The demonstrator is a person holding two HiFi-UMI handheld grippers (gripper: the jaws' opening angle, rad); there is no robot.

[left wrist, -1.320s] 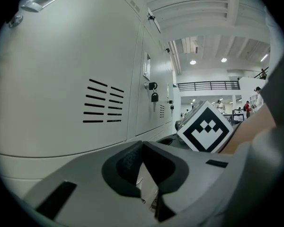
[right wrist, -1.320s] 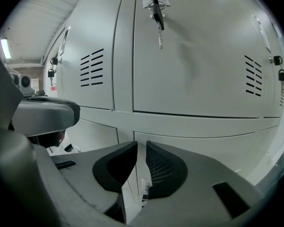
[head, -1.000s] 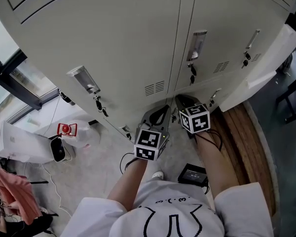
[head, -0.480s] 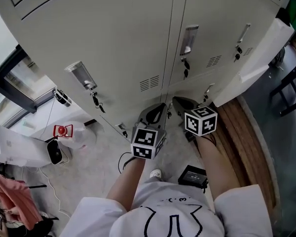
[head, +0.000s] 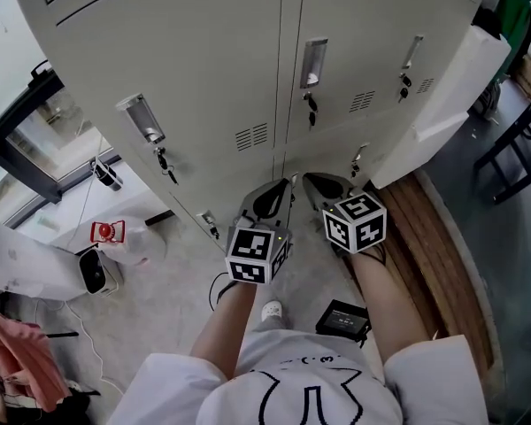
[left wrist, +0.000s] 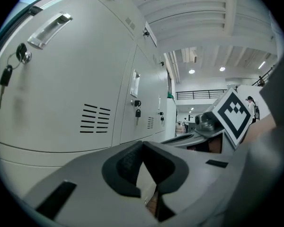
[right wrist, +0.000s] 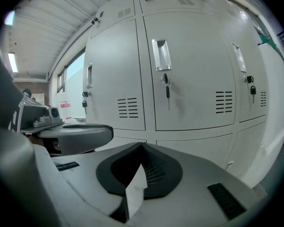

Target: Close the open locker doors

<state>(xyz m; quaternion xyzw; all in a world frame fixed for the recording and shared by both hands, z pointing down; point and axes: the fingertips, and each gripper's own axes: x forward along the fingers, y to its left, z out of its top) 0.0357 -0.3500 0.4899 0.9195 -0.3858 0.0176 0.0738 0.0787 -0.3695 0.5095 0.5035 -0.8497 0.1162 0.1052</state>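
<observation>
A bank of pale grey lockers (head: 203, 78) fills the head view, and the doors straight ahead lie flush, with keys hanging in their locks (head: 311, 104). At the right a white door (head: 451, 87) stands swung out from the row; it also shows at the edge of the right gripper view (right wrist: 277, 108). My left gripper (head: 286, 187) and right gripper (head: 307, 179) are held side by side low before the lockers, both shut and empty. The left one's jaws meet at their tips (left wrist: 143, 144), and so do the right one's (right wrist: 142, 145).
On the floor at the left lie a red-and-white item (head: 106, 231) and a white device (head: 93, 271) with cables. A black box (head: 343, 319) sits by my feet. A wooden strip (head: 434, 237) runs along the right, with dark furniture (head: 513, 140) beyond it.
Both grippers have risen a little in front of the lockers, staying side by side. The head view has swung, so the handles and the swung-out door sit further left.
</observation>
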